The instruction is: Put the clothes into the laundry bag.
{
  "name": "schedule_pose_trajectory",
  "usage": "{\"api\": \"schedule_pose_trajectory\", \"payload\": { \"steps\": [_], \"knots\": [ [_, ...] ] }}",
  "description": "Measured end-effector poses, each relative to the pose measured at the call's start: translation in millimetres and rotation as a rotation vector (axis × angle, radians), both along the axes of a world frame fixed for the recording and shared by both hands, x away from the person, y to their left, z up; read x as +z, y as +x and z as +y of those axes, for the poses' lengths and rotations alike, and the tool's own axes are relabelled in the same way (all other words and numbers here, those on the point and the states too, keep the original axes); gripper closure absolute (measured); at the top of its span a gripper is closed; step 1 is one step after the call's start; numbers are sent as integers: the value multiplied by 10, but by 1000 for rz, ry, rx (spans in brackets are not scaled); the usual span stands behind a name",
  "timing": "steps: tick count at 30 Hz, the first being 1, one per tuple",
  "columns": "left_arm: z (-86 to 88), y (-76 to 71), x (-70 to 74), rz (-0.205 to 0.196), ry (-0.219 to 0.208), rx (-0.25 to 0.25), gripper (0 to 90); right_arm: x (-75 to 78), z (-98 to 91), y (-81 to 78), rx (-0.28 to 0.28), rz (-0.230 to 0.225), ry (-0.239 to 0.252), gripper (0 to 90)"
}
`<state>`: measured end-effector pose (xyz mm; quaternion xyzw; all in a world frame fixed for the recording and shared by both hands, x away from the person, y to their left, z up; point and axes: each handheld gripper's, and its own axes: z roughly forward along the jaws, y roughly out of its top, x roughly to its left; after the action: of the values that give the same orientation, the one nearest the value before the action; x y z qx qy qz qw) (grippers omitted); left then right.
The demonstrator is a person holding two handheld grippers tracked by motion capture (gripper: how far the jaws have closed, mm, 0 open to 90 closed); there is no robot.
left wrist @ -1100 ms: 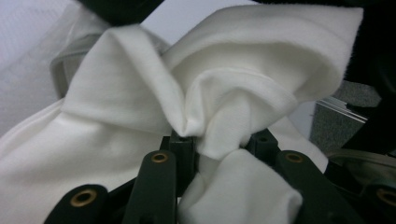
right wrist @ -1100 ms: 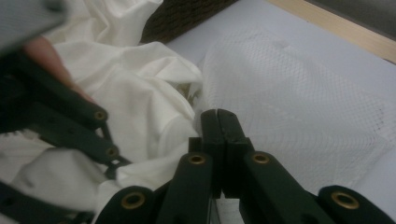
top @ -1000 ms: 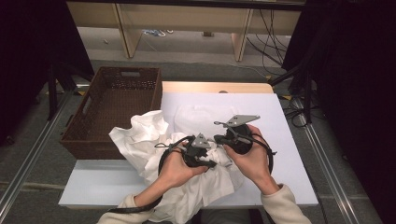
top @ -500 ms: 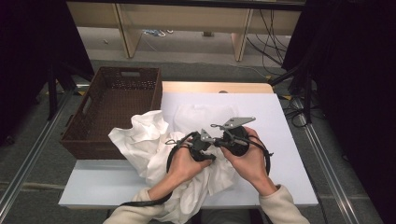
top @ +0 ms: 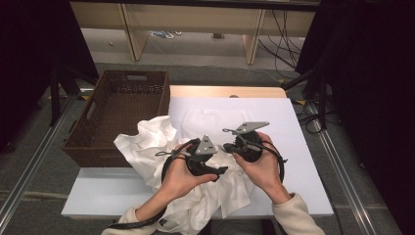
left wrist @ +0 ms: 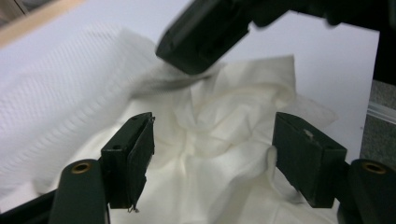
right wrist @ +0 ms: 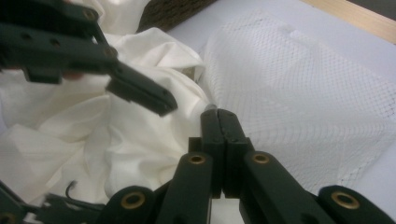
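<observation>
Left hand-held gripper [top: 220,171]: you hold it over the white cloth [top: 147,142]; its jaws have just been opening and now stand apart, with the cloth behind them and nothing pressed between the pads.
Right hand-held gripper [top: 230,147]: you keep its jaws clenched; in the right gripper view a small bit of fabric seems to stick out at the tips, but I cannot tell if it is really gripped.
White cloth: it lies crumpled on the desk [top: 303,161], in front of you, with one edge just beside the basket [top: 122,98].
Mesh bag [right wrist: 299,88]: it lies flat on the desk, touching the cloth.
Writing: no brand or label can be read on any thing.
</observation>
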<state>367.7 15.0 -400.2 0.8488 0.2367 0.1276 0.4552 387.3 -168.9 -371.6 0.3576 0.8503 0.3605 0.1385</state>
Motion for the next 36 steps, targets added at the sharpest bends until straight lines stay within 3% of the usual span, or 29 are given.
{"api": "schedule_pose_trajectory", "payload": {
  "steps": [3,5,6,7,8,10,11,13,16,20,21,22,24,26,27,28,30,32,34,35,36],
  "knots": [
    [-50,-33,-19,-31,-20,-16,424,3,-6,5,0,-8,4,900],
    [-107,-44,-66,-37,8,-37,496,10,-12,9,6,-3,6,900],
    [-154,-49,-114,-27,4,-55,513,9,-9,7,1,-2,11,900],
    [-195,-53,-159,8,4,-84,519,15,-7,-2,-11,15,18,900],
    [-225,-53,-195,17,13,-88,518,9,-21,19,13,-5,12,900],
    [-274,-44,-245,4,55,-93,496,5,-21,9,-9,-1,20,900],
    [-292,-30,-267,-8,73,-85,490,18,-36,25,12,-1,12,900],
    [-337,-2,-304,-25,87,-74,536,15,-33,15,-3,1,18,900],
    [-394,36,-351,-49,118,-31,683,15,-31,13,-7,0,21,900],
    [-423,99,-398,-32,139,20,822,20,-40,12,-20,13,27,900],
    [-427,108,-405,-5,127,18,831,10,-45,17,-21,4,32,900],
    [-411,121,-391,-24,144,42,837,7,-48,20,-27,4,38,900],
    [-384,134,-373,0,119,63,843,9,-64,25,-32,11,41,900],
    [-323,147,-319,-2,100,100,846,22,-93,40,-17,-5,37,900],
    [-293,152,-295,7,75,112,846,34,-93,26,-38,14,50,900],
    [-254,157,-263,3,62,128,846,38,-109,39,-21,-6,48,900],
    [-208,172,-231,-9,64,148,847,58,-107,22,-41,4,58,900],
    [-222,198,-270,11,62,145,846,64,-90,11,-35,10,60,900],
    [-273,215,-344,13,90,144,845,47,-73,9,-32,-1,53,900],
    [-299,247,-396,1,134,137,844,37,-59,6,-37,7,59,900],
    [-324,257,-426,-2,134,153,842,16,-49,7,-38,8,49,900]
  ]
}}
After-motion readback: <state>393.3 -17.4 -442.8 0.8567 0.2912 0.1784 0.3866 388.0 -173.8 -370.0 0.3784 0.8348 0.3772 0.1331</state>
